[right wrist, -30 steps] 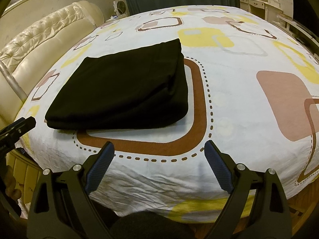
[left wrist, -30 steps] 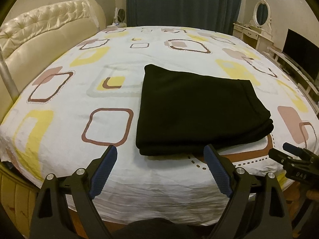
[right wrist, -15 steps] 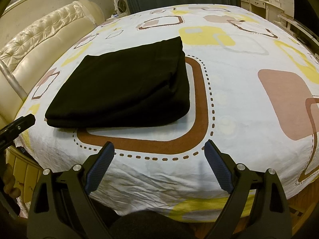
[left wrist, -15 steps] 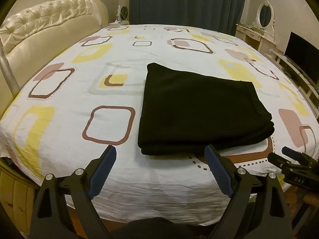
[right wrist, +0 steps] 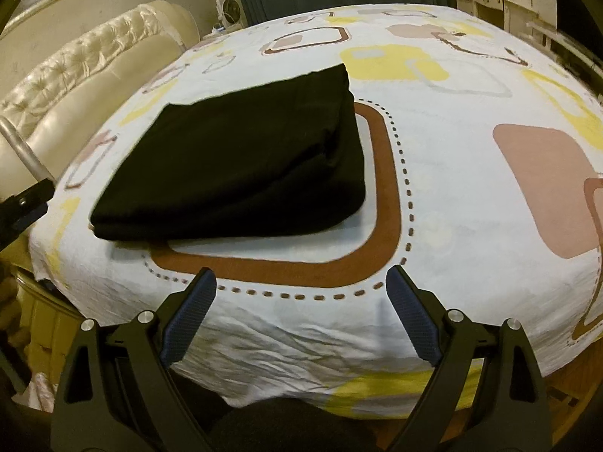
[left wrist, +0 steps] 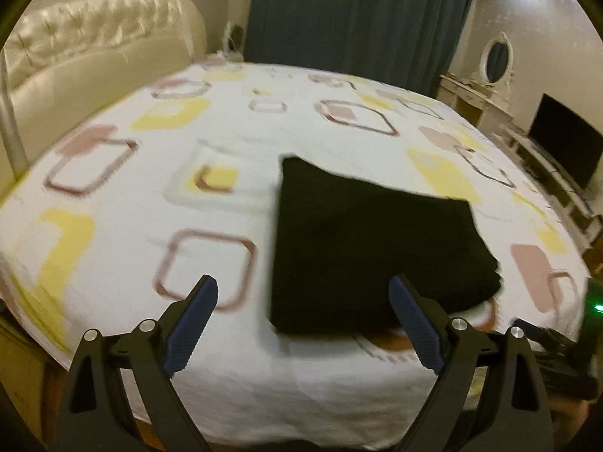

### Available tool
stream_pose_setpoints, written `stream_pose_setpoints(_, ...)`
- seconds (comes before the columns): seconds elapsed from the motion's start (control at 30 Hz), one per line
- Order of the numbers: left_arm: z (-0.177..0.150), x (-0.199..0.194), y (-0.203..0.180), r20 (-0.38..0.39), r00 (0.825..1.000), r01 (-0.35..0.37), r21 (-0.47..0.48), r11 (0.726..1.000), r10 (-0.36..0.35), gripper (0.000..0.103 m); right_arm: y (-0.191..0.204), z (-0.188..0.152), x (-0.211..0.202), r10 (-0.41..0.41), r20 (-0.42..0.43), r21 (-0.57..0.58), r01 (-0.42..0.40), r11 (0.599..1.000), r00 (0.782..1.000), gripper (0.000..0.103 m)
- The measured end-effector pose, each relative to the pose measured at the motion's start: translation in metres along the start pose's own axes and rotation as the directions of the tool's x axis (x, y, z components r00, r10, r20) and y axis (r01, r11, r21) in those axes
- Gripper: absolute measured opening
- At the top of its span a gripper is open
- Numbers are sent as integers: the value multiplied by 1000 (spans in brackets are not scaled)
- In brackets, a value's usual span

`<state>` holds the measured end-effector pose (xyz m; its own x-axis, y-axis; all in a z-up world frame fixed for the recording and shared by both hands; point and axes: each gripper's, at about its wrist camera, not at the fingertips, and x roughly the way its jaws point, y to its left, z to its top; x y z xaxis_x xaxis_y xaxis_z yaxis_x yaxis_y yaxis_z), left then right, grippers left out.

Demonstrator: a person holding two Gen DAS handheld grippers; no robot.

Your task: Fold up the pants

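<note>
The black pants (left wrist: 373,248) are seen folded into a thick, roughly rectangular stack, laid flat on the bed (left wrist: 233,380) near its front edge. In the right wrist view the pants (right wrist: 241,165) sit w/ their near-right part over a brown rounded-square print w/ a dotted outline (right wrist: 384,203); stacked layers are visible along the right side of the pile. No tongs are touching the fabric.

The left tongs (left wrist: 303,299) are held apart, blue-padded fingers (left wrist: 192,324) spread wide, nothing between them; they hover at the bed's front edge, just short of the pants' near edge. The right tongs (right wrist: 301,293) are likewise spread wide & empty, positioned at the front edge, to the right of the pile and near the brown print. Part of the left tool is caught at the left margin of the right wrist view, and a dark tool part at the lower right of the left wrist view.

The bed is covered by a white sheet w/ yellow, pink & brown square prints; creases are seen where it drapes over the front. A cream tufted headboard (left wrist: 94,60) is at the left, a dark curtain (left wrist: 354,19) at the back. A white dresser w/ an oval mirror (left wrist: 497,60) and a dark screen (left wrist: 565,143) are seen at the right. The left wrist view is motion-blurred, so fine detail can't be told there.
</note>
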<state>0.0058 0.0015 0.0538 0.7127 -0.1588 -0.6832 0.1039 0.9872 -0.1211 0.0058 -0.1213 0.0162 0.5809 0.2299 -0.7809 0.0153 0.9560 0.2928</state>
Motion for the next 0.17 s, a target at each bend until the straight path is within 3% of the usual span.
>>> stream_pose_setpoints(0.07, 14, 8, 12, 1, 1000, 19, -4, 1000, -19, 91, -1, 12, -4, 20, 18, 3, -21, 1000, 1000, 92)
stream_pose_setpoints(0.17, 41, 42, 42, -20, 997, -70, -24, 997, 70, 91, -13, 49, 0, 14, 61, 6, -14, 1000, 998, 94)
